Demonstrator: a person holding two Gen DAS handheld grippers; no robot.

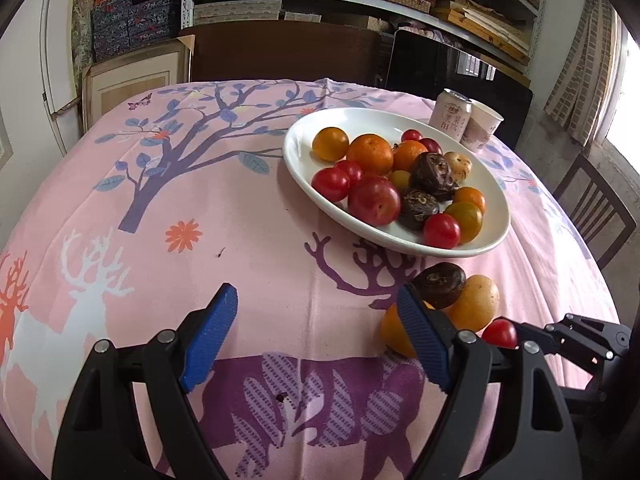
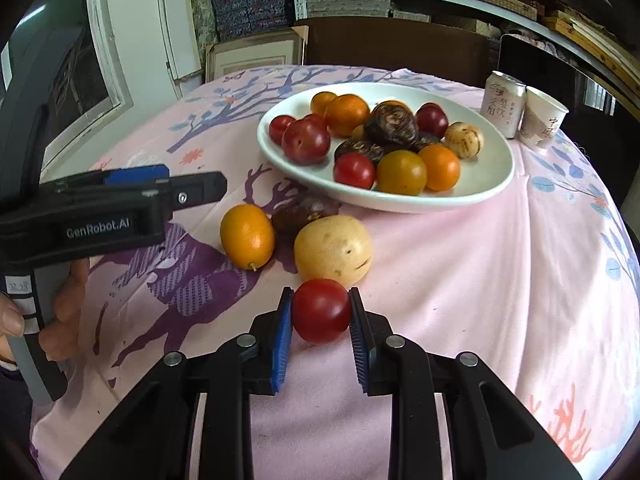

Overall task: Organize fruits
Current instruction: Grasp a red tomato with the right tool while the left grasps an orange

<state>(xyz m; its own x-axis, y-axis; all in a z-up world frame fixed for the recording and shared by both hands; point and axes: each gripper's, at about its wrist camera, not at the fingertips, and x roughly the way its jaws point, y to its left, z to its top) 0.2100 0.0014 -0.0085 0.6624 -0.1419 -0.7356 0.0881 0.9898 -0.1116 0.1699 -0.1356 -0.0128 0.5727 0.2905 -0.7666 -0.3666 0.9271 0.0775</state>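
In the right wrist view my right gripper (image 2: 320, 295) is shut on a small red fruit (image 2: 321, 311) low over the pink tablecloth. Just beyond it lie a yellow fruit (image 2: 333, 249), an orange fruit (image 2: 247, 236) and a dark brown fruit (image 2: 300, 214). Further back, a white plate (image 2: 480, 184) holds several red, orange and dark fruits. My left gripper (image 1: 316, 294) hangs open over bare cloth with nothing between its fingers. The same loose fruits sit to its right: dark brown fruit (image 1: 440, 284), yellow fruit (image 1: 476, 302), red fruit (image 1: 499, 333). The plate (image 1: 304, 152) is ahead of it.
A drink can (image 1: 452, 114) and a paper cup (image 1: 482, 128) stand behind the plate near the table's far edge. A wooden chair (image 1: 596, 208) is at the right side. Shelves with boxes fill the back wall. A hand (image 2: 60, 308) holds the left gripper's handle.
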